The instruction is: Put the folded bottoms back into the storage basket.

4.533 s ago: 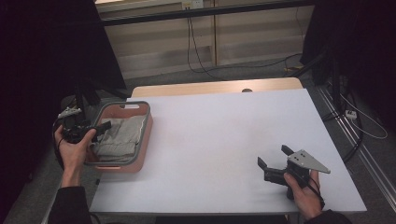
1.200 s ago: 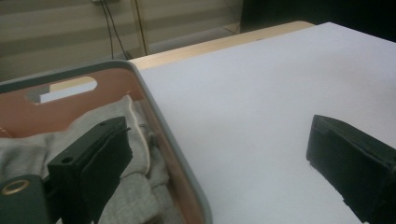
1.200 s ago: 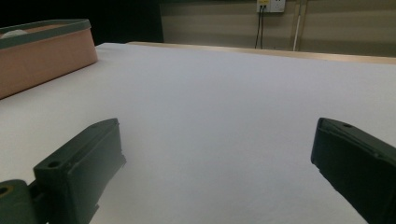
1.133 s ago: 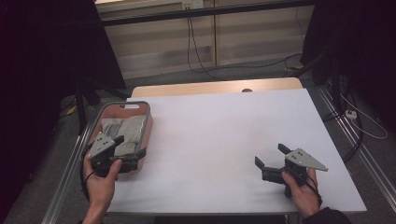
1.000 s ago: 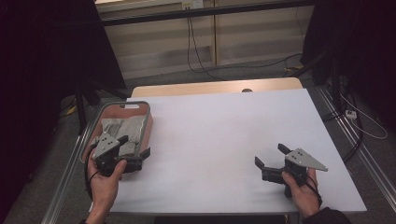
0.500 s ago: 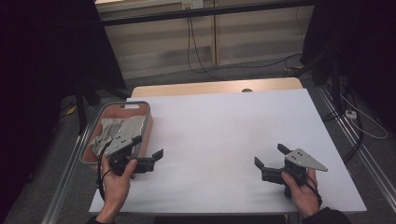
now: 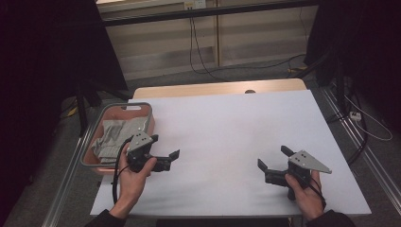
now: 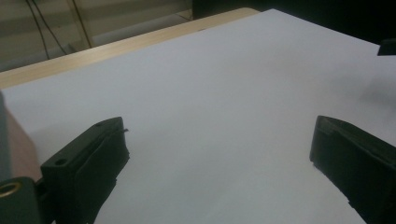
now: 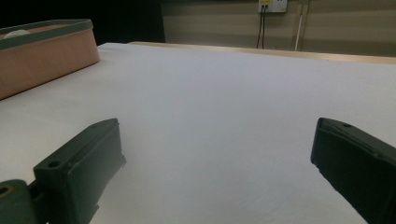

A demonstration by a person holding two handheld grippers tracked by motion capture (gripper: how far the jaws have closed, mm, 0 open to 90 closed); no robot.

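White covering spreads over the table (image 7: 227, 127), with a strip of bare wood showing along its far edge and cables hanging down the wall behind it. One basket (image 7: 90, 146) with a grey rim and reddish walls sits at the table's left edge, and a crumpled grey cloth (image 7: 111, 139) lies inside it. Just beside the basket's near right corner, the left gripper (image 7: 172, 158) hangs low over the white sheet, its jaws set wide apart with nothing between them, aimed to the right across the table. In the left gripper view the two black jaws frame only bare white surface, with the basket wall at the far left edge. The left hand (image 7: 132, 177) wraps the gripper's body from below, forearm coming up from the bottom edge, and a black cable loops down beside the wrist. Well apart, near the table's front right corner, the right gripper (image 7: 269, 163) also stands with jaws spread and empty, pointing left toward the basket, which shows far off in the right gripper view. The right hand (image 7: 302, 194) grips it from behind, a grey three-cornered plate on top. Nothing lies between the two grippers.
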